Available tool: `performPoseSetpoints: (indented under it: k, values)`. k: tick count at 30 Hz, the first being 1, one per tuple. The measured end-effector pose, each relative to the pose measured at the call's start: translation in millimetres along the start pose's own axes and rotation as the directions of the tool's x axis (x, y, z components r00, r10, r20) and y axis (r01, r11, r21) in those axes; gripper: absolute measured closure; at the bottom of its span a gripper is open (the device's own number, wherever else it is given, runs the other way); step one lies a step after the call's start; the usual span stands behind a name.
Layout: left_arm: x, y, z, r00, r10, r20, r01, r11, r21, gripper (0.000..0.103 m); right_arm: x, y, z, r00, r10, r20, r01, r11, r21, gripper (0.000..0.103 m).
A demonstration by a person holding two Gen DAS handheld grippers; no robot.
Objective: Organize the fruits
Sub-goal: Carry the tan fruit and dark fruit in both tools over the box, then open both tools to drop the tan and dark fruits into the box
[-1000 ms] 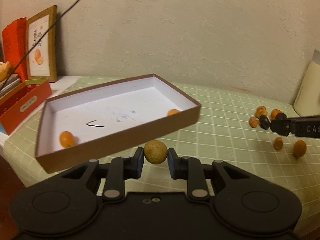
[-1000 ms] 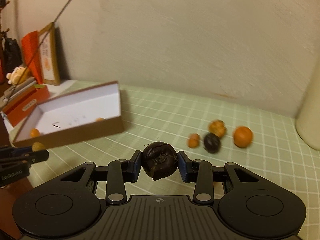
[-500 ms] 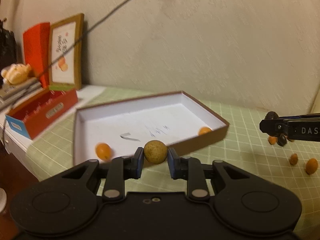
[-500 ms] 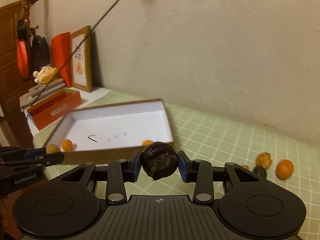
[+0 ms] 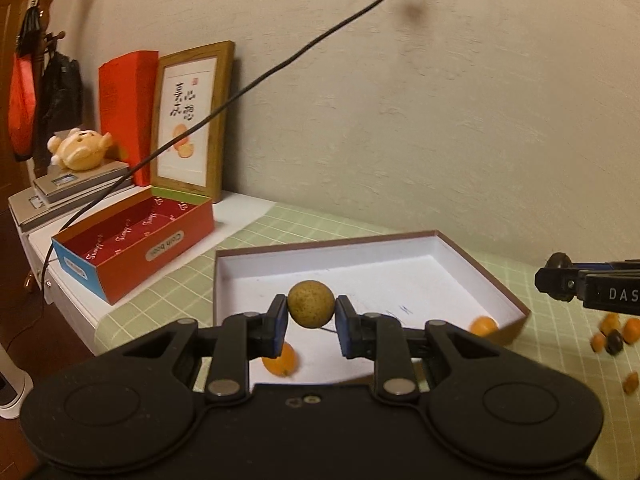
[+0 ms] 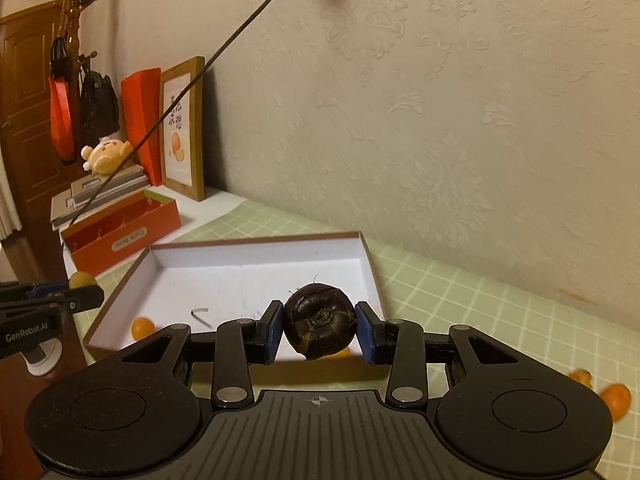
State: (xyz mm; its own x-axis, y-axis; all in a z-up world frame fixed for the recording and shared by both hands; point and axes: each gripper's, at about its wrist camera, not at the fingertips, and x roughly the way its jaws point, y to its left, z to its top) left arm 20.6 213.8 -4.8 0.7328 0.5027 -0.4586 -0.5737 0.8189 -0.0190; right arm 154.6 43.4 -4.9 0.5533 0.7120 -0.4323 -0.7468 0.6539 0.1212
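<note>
My left gripper (image 5: 311,320) is shut on a tan speckled round fruit (image 5: 311,304), held above the near edge of a shallow white-lined box (image 5: 400,276). My right gripper (image 6: 319,332) is shut on a dark brown chestnut-like fruit (image 6: 319,327), held over the same box (image 6: 248,276). Two small orange fruits (image 5: 280,362) (image 5: 483,326) lie inside the box. Several loose fruits (image 5: 614,336) lie on the green checked cloth to the right. The left gripper with its tan fruit also shows in the right wrist view (image 6: 82,282).
A red open carton (image 5: 132,240), a framed picture (image 5: 188,120), a red envelope (image 5: 126,104) and a plush toy (image 5: 78,152) on stacked books stand at the left. A black cable (image 5: 260,80) hangs across. Loose orange fruits (image 6: 616,398) lie at the right.
Both grippers have risen and swung left toward the box, each still holding its fruit. The box now lies lower in both views, under the fingers.
</note>
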Motion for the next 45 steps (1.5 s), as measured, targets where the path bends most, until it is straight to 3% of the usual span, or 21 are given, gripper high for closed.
performPoseSetpoints:
  k: [9, 23, 24, 25, 26, 27, 29, 45]
  values:
    - [37.9, 0.3, 6.4, 0.999, 0.040, -0.018, -0.041, 0.999, -0.020, 0.087, 59.9, 4.5, 8.6, 0.998, 0.059, -0.038, -0.059, 0.998, 0.001, 0.064]
    - [71.6, 18.3, 3.8, 0.994, 0.089, -0.064, -0.093, 0.993, -0.075, 0.086, 114.0, 10.9, 10.7, 0.994, 0.085, -0.069, -0.085, 0.996, 0.000, 0.064]
    - [73.1, 20.1, 3.6, 0.994, 0.095, -0.060, -0.100, 0.992, -0.079, 0.074, 119.0, 12.3, 8.9, 0.993, 0.083, -0.080, -0.084, 0.996, -0.006, 0.063]
    - [73.9, 21.5, 3.2, 0.992, 0.111, -0.056, -0.116, 0.990, -0.082, 0.063, 122.2, 13.3, 7.5, 0.994, 0.067, -0.087, -0.068, 0.998, -0.015, 0.039]
    - [73.9, 23.0, 2.9, 0.990, 0.134, -0.047, -0.138, 0.986, -0.088, 0.031, 123.3, 13.6, 6.2, 0.995, 0.051, -0.081, -0.053, 0.998, -0.020, 0.005]
    - [71.7, 23.3, 2.7, 0.987, 0.155, -0.029, -0.157, 0.983, -0.091, 0.012, 119.7, 13.2, 4.3, 0.998, 0.042, -0.037, -0.043, 0.999, -0.016, 0.000]
    - [68.5, 23.4, 3.7, 0.984, 0.176, -0.009, -0.176, 0.981, -0.079, 0.010, 116.5, 13.8, 3.6, 1.000, 0.025, -0.002, -0.025, 0.999, -0.030, 0.000]
    - [66.8, 30.7, 3.5, 0.984, 0.176, -0.028, -0.178, 0.980, -0.090, 0.006, 119.1, 7.0, 4.8, 0.999, 0.033, -0.027, -0.033, 0.999, -0.002, 0.000]
